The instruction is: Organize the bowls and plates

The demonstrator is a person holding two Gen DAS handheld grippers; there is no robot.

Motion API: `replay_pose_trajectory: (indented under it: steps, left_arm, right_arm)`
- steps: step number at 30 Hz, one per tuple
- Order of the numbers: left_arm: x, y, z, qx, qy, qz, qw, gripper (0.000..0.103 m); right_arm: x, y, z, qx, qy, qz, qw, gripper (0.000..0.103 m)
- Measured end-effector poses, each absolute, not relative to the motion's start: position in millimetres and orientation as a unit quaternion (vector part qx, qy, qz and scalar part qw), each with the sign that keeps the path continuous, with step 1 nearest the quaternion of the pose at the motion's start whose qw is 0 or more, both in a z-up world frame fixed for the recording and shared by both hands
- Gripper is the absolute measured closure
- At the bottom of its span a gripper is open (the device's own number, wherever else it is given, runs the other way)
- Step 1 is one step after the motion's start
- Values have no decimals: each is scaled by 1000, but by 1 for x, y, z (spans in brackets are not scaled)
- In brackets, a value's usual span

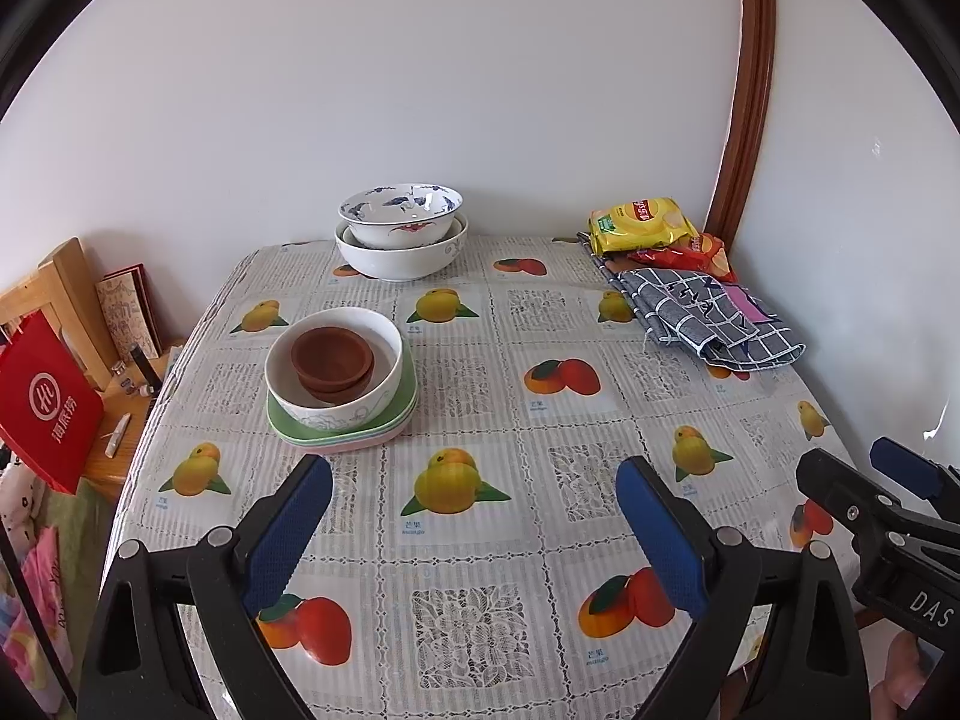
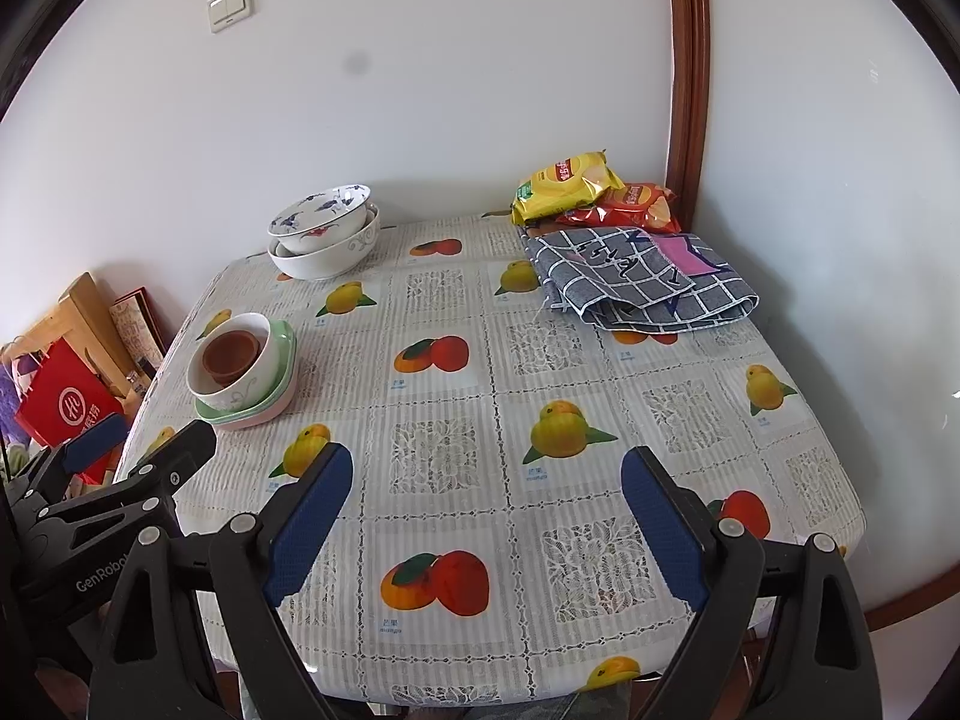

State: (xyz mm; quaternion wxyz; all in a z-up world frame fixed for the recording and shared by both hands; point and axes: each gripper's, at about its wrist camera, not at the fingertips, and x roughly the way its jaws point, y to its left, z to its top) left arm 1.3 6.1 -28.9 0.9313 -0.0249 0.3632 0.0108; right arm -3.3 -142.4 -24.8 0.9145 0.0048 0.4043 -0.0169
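Observation:
On the fruit-print tablecloth, a brown bowl sits inside a white bowl, which rests on stacked green and pink plates at the left. A blue-patterned bowl is nested in a larger white bowl at the back by the wall. The same stacks show in the right wrist view: brown bowl, plates, patterned bowl. My left gripper is open and empty near the front edge. My right gripper is open and empty too.
Yellow and red snack bags and a folded grey checked cloth lie at the back right corner. A red bag, a wooden chair and clutter stand left of the table.

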Motion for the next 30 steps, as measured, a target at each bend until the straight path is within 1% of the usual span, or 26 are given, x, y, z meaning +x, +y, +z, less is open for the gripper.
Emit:
replay_pose_trajectory:
  steps: [30]
  left_arm:
    - [1, 9, -31, -26, 364, 12, 931, 7]
  right_arm:
    - [-3, -137, -27, -1, 404, -11, 915, 13]
